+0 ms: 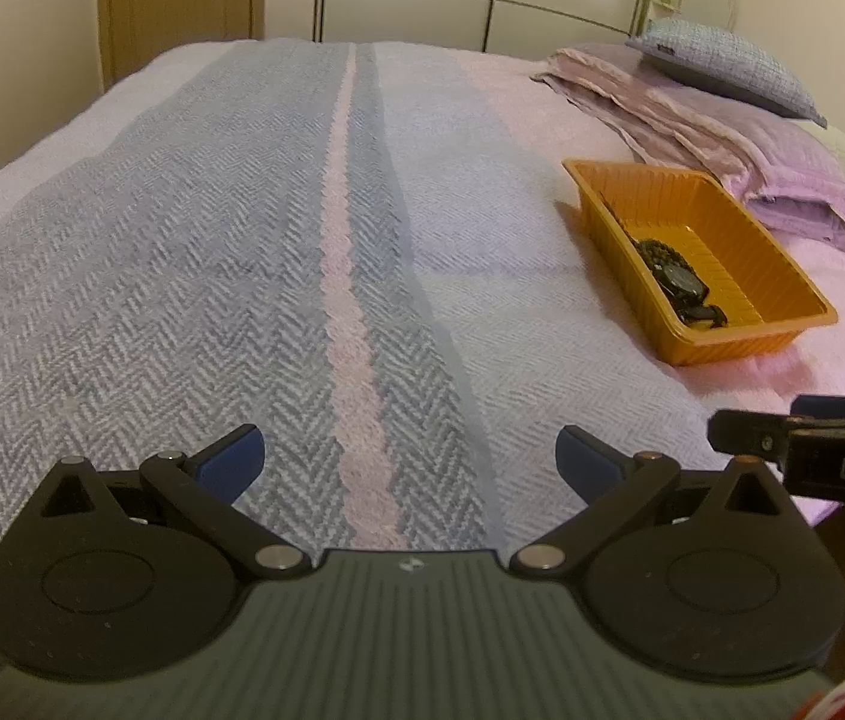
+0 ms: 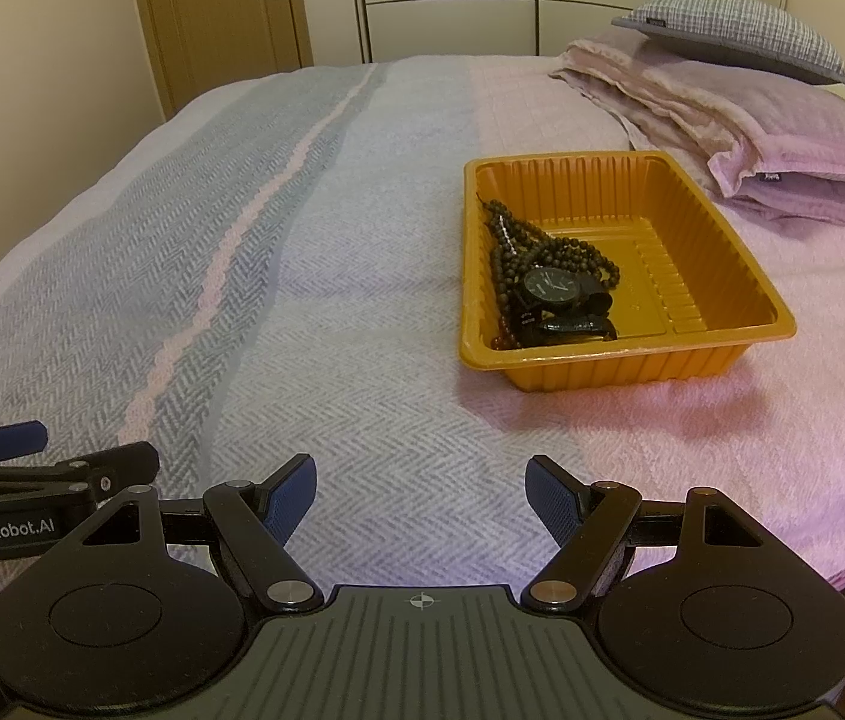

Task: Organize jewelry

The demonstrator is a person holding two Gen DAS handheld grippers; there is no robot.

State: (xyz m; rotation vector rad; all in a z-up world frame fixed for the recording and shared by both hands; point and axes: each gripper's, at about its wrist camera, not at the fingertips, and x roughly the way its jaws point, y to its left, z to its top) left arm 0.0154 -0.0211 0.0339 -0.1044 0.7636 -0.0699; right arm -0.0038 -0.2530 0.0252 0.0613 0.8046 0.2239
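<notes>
An orange plastic tray (image 2: 716, 354) sits on the bed, right of centre in the right wrist view and at the right in the left wrist view (image 1: 740, 348). In it lie a dark bead necklace (image 2: 518, 240), a black watch (image 2: 554, 288) and another dark piece by the near wall. The watch also shows in the left wrist view (image 1: 677, 283). My left gripper (image 1: 410, 462) is open and empty over the bedspread, near the bed's front edge. My right gripper (image 2: 419, 501) is open and empty, in front of the tray and apart from it.
The bed has a blue and pink herringbone bedspread (image 2: 242, 300). Folded purple blankets (image 2: 782, 138) and a checked pillow (image 2: 740, 30) lie behind the tray. A door (image 2: 224, 12) and white wardrobes stand at the back. Each gripper shows at the edge of the other's view.
</notes>
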